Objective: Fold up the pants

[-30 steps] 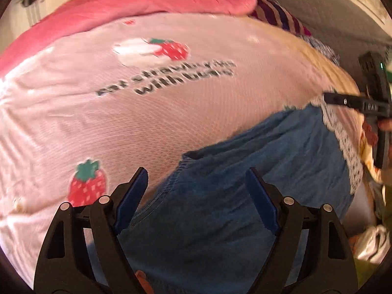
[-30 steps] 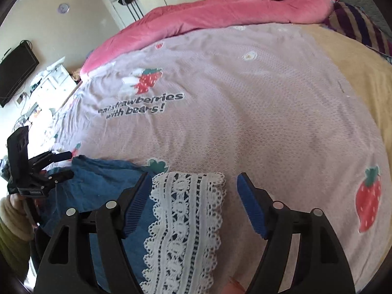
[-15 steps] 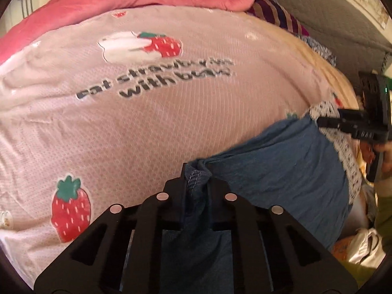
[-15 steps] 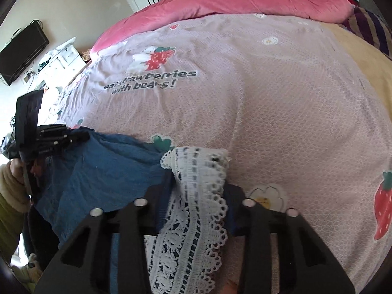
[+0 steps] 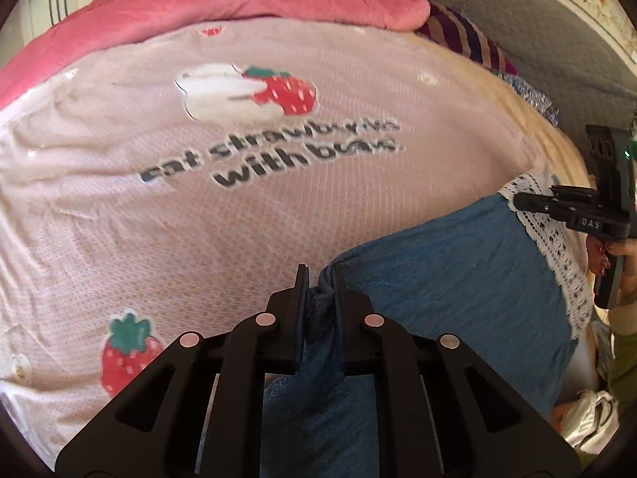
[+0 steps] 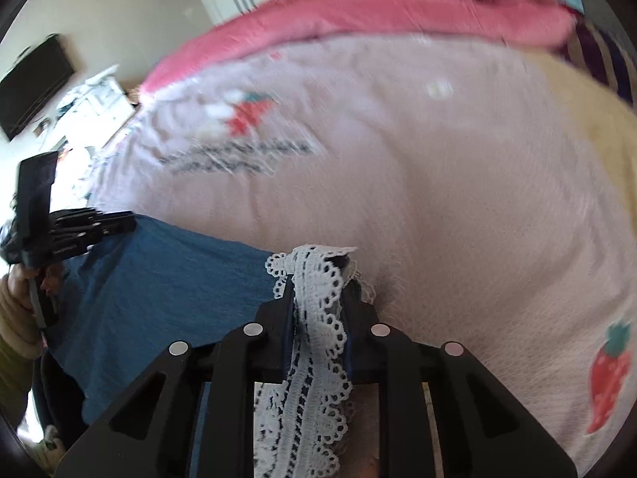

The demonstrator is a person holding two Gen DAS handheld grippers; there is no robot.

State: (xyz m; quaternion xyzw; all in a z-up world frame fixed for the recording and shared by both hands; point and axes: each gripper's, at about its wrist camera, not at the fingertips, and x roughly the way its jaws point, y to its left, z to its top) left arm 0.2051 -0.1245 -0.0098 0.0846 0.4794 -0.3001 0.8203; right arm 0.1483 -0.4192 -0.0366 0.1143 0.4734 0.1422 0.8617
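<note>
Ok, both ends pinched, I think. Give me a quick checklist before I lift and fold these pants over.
1. Left hand-held gripper shut on the blue pants: ok.
2. Right hand-held gripper shut on the lace hem: ok.
3. Fabric between the two grips fairly flat, no big bunching: ok.
4. How many layers each grip holds: cannot tell.
5. Open stretch of strawberry bedsheet ahead of the pants: ok.
6. Right view sharp enough to judge: not ok, blurred.

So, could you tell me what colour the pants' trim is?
White lace trim, clearest in the right wrist view.
</note>
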